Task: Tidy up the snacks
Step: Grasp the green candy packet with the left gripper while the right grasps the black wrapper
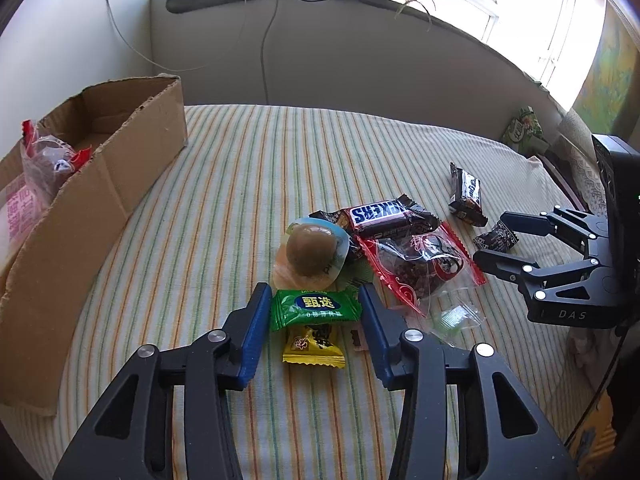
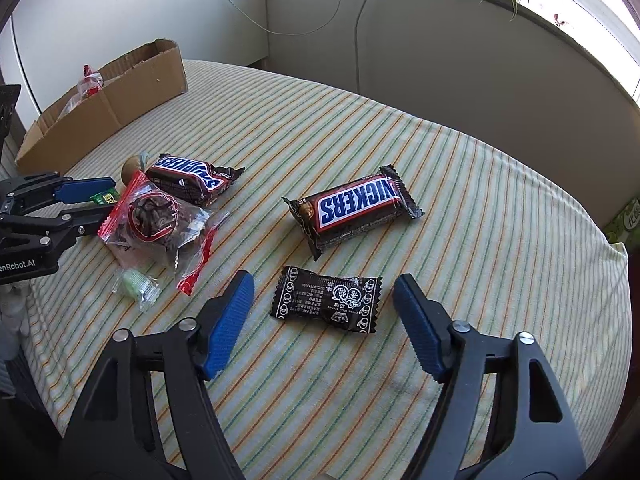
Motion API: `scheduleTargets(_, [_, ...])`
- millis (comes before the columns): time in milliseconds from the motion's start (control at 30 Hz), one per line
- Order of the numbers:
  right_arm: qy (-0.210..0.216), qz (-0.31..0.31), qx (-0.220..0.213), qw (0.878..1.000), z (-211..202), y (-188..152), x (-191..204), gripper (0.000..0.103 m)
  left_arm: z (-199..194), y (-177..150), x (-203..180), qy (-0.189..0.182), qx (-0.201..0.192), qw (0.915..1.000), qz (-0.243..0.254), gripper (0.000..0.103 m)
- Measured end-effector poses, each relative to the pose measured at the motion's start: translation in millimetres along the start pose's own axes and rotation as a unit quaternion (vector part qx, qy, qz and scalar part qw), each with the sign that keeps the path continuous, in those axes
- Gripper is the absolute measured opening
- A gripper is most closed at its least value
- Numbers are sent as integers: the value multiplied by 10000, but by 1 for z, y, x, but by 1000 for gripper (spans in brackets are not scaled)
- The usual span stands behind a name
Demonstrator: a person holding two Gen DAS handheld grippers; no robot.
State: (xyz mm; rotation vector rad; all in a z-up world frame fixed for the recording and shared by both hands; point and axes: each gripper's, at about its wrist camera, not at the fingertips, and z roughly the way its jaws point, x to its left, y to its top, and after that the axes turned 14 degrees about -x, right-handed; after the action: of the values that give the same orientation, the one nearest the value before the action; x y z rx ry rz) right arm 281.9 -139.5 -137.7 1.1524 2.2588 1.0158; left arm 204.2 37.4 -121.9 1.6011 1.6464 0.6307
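Snacks lie on a striped cloth. My left gripper (image 1: 314, 300) is open, its blue pads on either side of a green candy (image 1: 315, 308), with a yellow candy (image 1: 313, 346) just behind it. Beyond lie a jelly cup (image 1: 312, 254), a Snickers bar (image 1: 380, 216) and a clear red-edged bag of dark snack (image 1: 420, 264). My right gripper (image 2: 324, 284) is open around a black candy packet (image 2: 326, 298). A second Snickers bar (image 2: 352, 208) lies just past it. The cardboard box (image 1: 100, 184) at the left holds a few snacks.
A small clear green-tinted wrapper (image 2: 138, 284) lies near the red-edged bag. A green packet (image 1: 522, 128) sits at the far right edge of the cloth. Wall, cables and a windowsill with a plant stand behind.
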Motion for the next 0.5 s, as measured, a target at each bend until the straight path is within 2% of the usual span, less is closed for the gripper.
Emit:
scheduleTargets(33, [-13,-14,-2,10000,1,0,1,73,0,0,-1,-1,-1,10000,18,40])
scheduleTargets(300, [-10,-68,-31,10000,-2,-2,3,46,-1,-3,-12,31,-41,9996,267,34])
scheduleTargets(500, [7,-25,-65,10000,-4,-3,3,37,-4,-4,-12,15,-92,9996,280,31])
